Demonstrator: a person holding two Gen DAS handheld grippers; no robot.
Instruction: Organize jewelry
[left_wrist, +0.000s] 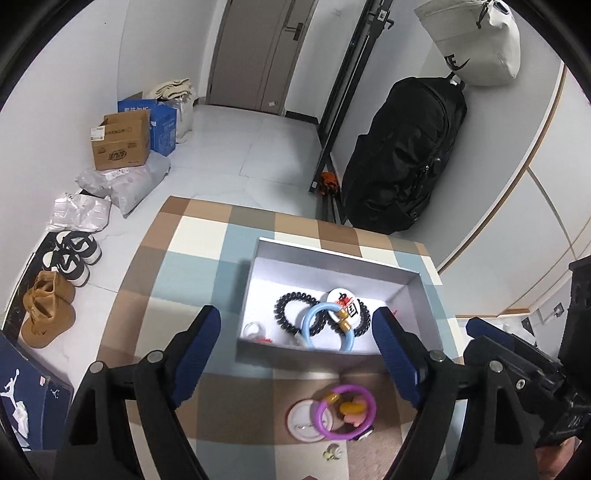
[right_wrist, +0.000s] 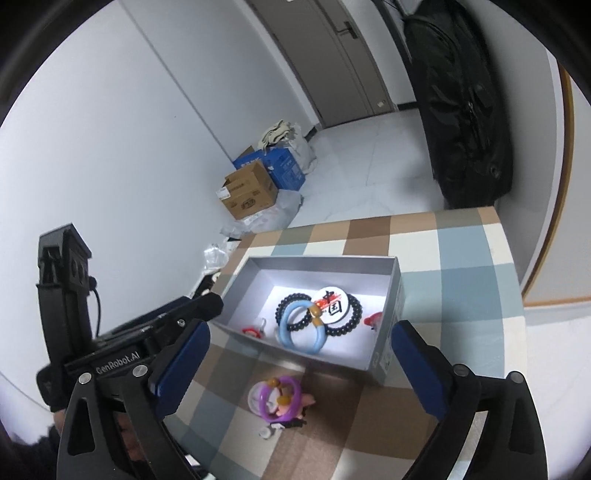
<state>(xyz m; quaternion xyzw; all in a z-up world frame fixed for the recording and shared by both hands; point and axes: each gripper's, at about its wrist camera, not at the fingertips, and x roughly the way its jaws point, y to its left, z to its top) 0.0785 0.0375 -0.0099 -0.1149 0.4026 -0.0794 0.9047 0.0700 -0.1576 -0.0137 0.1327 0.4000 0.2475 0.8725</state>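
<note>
A grey open box stands on the checked tablecloth. Inside it lie a light-blue bangle, two black bead bracelets, a white badge with characters and a small red piece. In front of the box a purple bangle rests on a white round badge with pink and yellow bits. My left gripper hovers over the box's near wall, open and holding nothing. My right gripper is open too, with nothing between its fingers.
A tiny yellow-white charm lies near the table's front. The table's far edge drops to a tiled floor with cardboard boxes, shoes and a black backpack. Each gripper body shows at the other view's side edge.
</note>
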